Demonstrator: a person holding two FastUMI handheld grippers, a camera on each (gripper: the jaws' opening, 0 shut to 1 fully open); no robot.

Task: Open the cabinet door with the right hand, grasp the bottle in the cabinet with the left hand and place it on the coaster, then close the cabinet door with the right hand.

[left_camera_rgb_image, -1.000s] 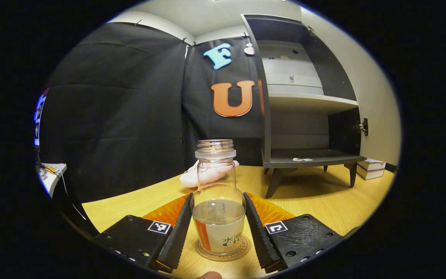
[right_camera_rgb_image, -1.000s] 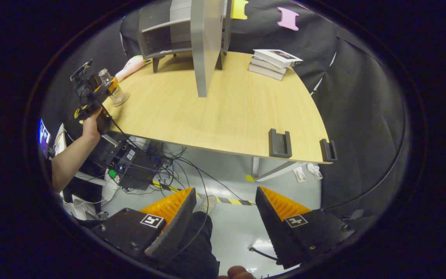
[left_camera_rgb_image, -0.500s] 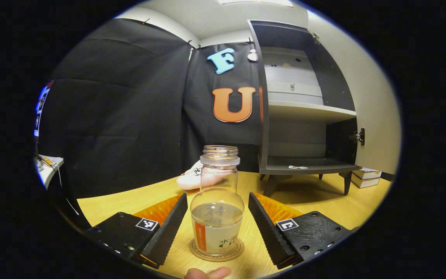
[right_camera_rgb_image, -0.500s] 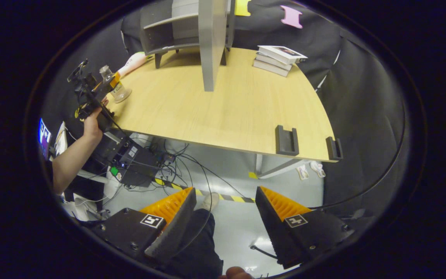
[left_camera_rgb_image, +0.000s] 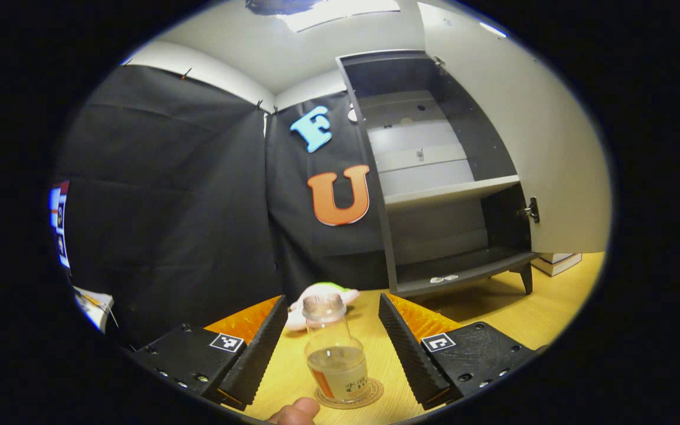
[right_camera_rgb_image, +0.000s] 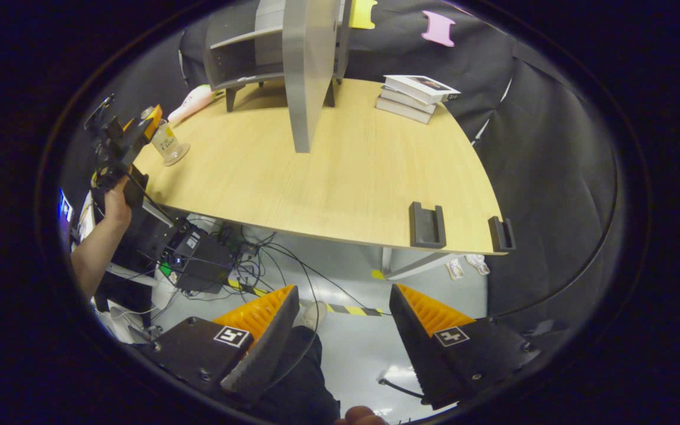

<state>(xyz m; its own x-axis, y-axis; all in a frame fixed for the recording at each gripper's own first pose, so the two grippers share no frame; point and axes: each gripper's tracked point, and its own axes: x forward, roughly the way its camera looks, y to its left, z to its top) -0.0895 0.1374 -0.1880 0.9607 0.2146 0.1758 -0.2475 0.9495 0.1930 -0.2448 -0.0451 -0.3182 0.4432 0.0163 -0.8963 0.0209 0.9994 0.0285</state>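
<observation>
**Bottle's on the coaster, door's the only thing left**

So the first two-thirds of this look done. The cabinet door point(left_camera_rgb_image: 523, 147) is swung wide open, the cabinet point(left_camera_rgb_image: 434, 195) shelves look bare apart from a small scrap on the bottom one, and the bottle point(left_camera_rgb_image: 334, 354) is standing upright on the coaster point(left_camera_rgb_image: 369, 396) near the table point(right_camera_rgb_image: 346, 171) edge, well apart from the cabinet. It has no cap and some clear liquid in the bottom half. What's left, judging from that, is just shutting the door with the right hand.

Fingers: the left gripper point(left_camera_rgb_image: 333, 339) is spread wide, with its fingers either side of the bottle and a clear gap on both sides, so it's let go and isn't touching anything. In the right gripper view you can see it off at the table's far-left corner, in the person's hand point(right_camera_rgb_image: 114, 200), sitting right next to the bottle.

The right gripper point(right_camera_rgb_image: 343, 330) is also spread wide and holding nothing. It's hanging low in front of the table, pointed at the floor and the cable mess underneath, well away from the door. It'd have to come up and across the table to reach the door's edge, which sticks out over the tabletop toward the person. The stack of books point(right_camera_rgb_image: 417, 97) sits to the right of it, probably not in the swing path, but hard to say for sure.
</observation>
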